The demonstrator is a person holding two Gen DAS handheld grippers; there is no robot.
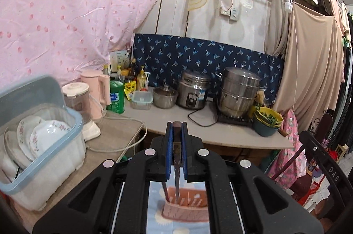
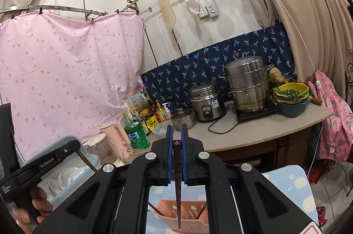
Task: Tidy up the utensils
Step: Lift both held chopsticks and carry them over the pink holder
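My left gripper (image 1: 177, 123) is shut on a dark brown chopstick (image 1: 177, 159), held upright with its tip down in a pink slotted utensil holder (image 1: 187, 205) that stands on a light blue cloth. A second chopstick (image 1: 165, 191) leans in that holder. My right gripper (image 2: 177, 127) is shut on another dark chopstick (image 2: 177, 185), hanging point-down above the same pink holder (image 2: 187, 212). Two more chopsticks (image 2: 154, 208) lean in the holder's compartments.
A blue-rimmed dish bin (image 1: 44, 145) with plates sits at the left, beside a blender (image 1: 81, 110) and a pink kettle (image 1: 97, 92). The counter (image 1: 176, 121) carries bottles, a rice cooker (image 1: 194, 90), a steamer pot (image 1: 239, 92) and bowls of greens (image 1: 268, 121). The other handheld gripper shows at the left of the right wrist view (image 2: 37, 170).
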